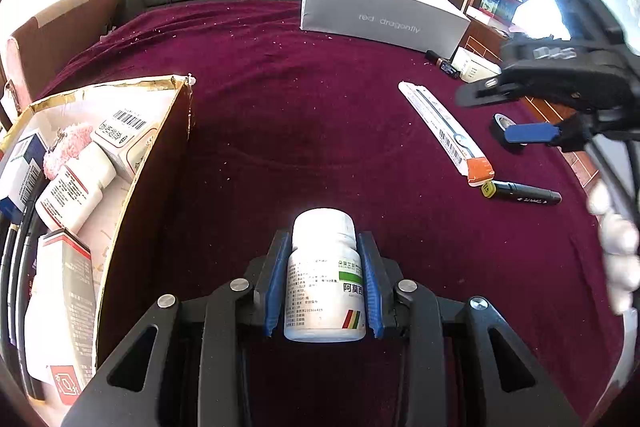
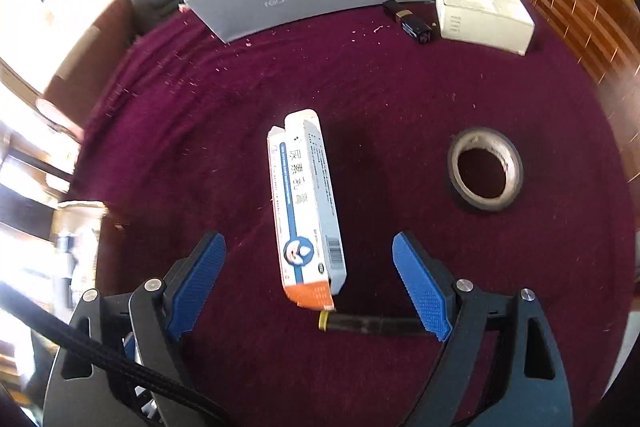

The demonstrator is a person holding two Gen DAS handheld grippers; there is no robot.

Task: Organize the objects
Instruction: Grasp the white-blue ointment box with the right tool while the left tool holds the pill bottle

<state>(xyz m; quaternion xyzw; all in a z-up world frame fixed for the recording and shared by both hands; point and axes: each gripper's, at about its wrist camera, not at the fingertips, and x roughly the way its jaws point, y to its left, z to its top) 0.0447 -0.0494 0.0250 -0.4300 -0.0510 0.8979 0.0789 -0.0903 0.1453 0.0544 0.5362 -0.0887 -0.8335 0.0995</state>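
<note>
My right gripper (image 2: 308,283), jaws wide and empty, straddles the carton (image 2: 306,203), whose long axis runs 12 to 6 o'clock; my left gripper (image 1: 324,283) clamps a pill bottle (image 1: 325,275).

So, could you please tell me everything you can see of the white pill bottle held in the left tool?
The white pill bottle looks like glossy plastic, with a round white cap closed on top and a paper label of small Chinese print, a green band and red, yellow and green stripes. It stands upright, clamped at both sides between the blue pads of the left tool, above the maroon cloth. Whether its base touches the cloth cannot be told. The open cardboard box lies to its left.
</note>
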